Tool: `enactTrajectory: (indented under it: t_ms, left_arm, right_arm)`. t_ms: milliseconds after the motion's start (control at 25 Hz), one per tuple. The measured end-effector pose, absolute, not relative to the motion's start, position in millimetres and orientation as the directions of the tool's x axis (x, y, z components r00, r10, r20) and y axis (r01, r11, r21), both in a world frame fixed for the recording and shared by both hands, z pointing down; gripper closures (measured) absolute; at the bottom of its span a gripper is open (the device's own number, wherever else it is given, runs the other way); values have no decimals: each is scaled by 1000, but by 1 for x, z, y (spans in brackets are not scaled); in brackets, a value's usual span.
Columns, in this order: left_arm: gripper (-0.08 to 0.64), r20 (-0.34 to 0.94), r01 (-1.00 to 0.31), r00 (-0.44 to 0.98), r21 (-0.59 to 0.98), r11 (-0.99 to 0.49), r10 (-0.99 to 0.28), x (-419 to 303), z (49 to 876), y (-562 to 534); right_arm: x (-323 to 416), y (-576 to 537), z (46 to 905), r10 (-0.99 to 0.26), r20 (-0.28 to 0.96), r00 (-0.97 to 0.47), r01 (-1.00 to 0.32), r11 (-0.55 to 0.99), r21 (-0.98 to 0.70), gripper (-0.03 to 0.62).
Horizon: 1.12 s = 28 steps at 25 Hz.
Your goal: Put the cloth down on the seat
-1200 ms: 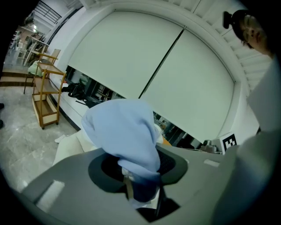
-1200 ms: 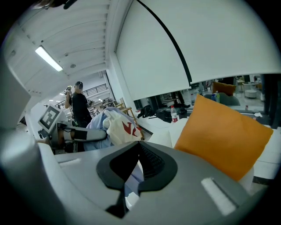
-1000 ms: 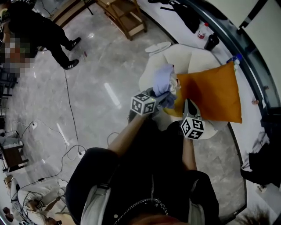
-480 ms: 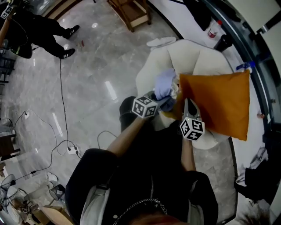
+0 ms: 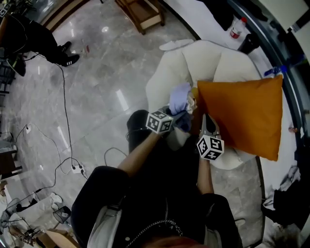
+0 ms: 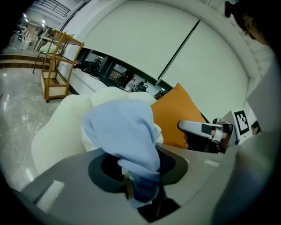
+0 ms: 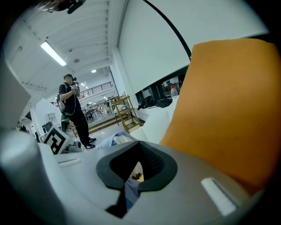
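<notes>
Over the seat (image 5: pixel 167 72), left gripper (image 6: pixel 142 193) jaws clamp cloth (image 6: pixel 125 132) (pale blue).

**Glossy marble floor, wooden shelving beyond**

Left of the left tongs (image 6: pixel 141 191), a polished grey marble floor (image 5: pixel 97 82) mirrors the ceiling lights. Black cables (image 5: pixel 65 116) trail across it to a power strip (image 5: pixel 77 168). Beyond the tongs stands a wooden shelf rack (image 5: pixel 143 14), with a white wall (image 6: pixel 145 44) behind.

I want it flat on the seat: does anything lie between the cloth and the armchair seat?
Yes: the orange cushion covers most of the armchair seat, just right of the light blue cloth in the left gripper. Bare seat shows only front-left.
</notes>
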State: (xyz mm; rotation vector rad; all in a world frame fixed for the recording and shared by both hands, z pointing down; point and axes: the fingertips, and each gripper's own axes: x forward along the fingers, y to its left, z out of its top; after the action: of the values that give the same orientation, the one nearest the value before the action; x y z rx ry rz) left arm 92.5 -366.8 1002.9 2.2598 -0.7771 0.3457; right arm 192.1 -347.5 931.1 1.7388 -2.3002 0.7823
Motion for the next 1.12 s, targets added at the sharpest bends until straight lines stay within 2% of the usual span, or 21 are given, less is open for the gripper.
enactTrajectory:
  t_ms: [360, 680, 1120]
  left_arm:
    - [399, 484, -625, 780, 566, -538, -397, 121, 1086, -380]
    - [397, 510, -646, 760, 517, -562, -404, 137, 1139, -386]
    - [393, 612, -697, 697, 459, -551, -373, 148, 1201, -389]
  right_arm:
    - [209, -312, 976, -860, 433, -269, -939, 135, -316, 592]
    - [226, -318, 1008, -892, 397, -217, -944, 87, -318, 592]
    - [222, -306, 1036, -905, 368, -212, -938, 84, -336, 591]
